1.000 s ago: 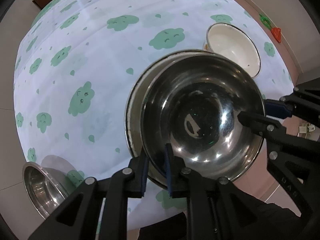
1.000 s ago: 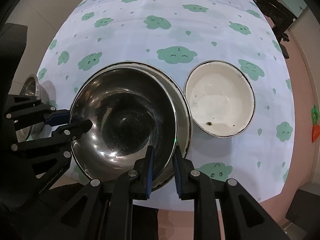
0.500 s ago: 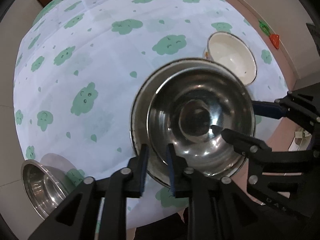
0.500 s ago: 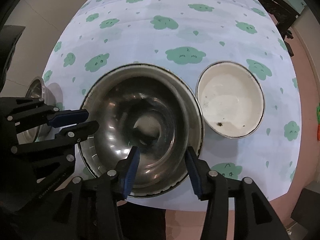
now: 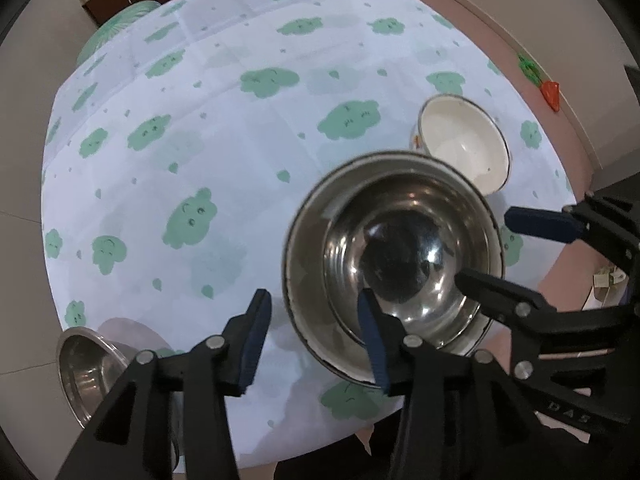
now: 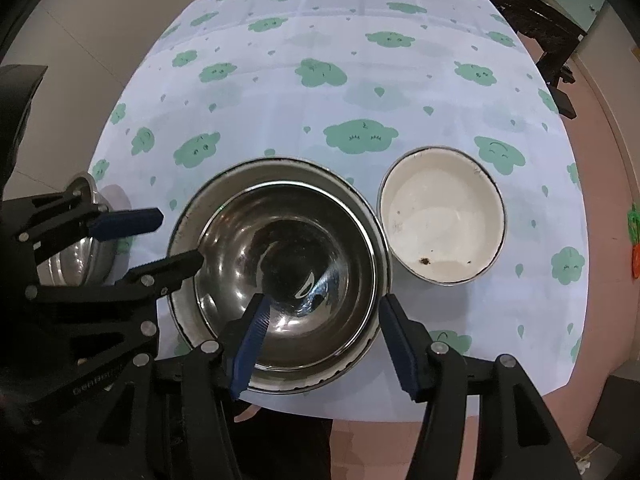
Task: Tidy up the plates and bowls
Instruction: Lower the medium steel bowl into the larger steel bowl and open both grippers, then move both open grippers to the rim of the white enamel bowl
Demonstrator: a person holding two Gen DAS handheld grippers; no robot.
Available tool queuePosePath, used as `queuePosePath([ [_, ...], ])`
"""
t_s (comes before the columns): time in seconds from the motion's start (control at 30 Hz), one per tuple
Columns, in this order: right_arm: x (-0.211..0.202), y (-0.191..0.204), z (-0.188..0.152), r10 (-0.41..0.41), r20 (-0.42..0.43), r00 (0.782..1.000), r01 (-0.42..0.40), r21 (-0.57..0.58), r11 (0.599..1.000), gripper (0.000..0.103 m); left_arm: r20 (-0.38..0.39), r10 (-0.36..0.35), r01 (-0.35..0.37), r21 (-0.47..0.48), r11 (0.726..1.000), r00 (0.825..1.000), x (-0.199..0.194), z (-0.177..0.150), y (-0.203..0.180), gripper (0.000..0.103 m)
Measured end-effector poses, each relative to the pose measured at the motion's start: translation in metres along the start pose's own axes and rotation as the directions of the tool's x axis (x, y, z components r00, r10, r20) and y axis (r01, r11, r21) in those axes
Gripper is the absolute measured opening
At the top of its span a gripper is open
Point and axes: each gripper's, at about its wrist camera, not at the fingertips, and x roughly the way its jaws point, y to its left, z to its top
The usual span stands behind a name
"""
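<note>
While both claws gape wide and grip nothing, a steel bowl (image 6: 288,276) sits nested in a larger metal dish (image 6: 276,280) on the table (image 6: 360,80); left claw (image 5: 316,336) and right claw (image 6: 324,336) straddle its rim, a cream bowl (image 6: 440,232) just beside.

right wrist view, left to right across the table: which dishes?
Small steel bowl at the left edge, partly behind the left hand-held gripper → nested steel bowls → white bowl.
</note>
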Motion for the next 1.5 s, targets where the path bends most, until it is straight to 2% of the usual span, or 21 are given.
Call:
queuePosePath([
  [0.3,-0.022,-0.02,0.002,-0.02,0.078,0.997,0.015,0.071,0.997,0.059,0.029,0.002,-0.003,0.018,1.0,1.0,-0.01,0.018,-0.004,0.049],
  [0.53,-0.032,-0.047,-0.001,-0.047,0.117,0.992,0.029,0.149,0.988,0.059,0.056,-0.005,0.002,0.052,0.999,0.998,-0.018,0.046,-0.022,0.049],
  [0.97,-0.026,-0.089,-0.007,-0.068,0.108,0.992,0.042,0.233,0.972,0.059,0.048,0.003,-0.008,0.105,0.994,0.999,-0.007,0.083,-0.054,0.049],
  [1.5,0.0,-0.13,-0.006,-0.091,0.09,0.992,0.061,0.293,0.954,0.059,-0.008,0.047,-0.046,0.144,0.988,0.999,0.033,0.115,-0.082,0.049],
])
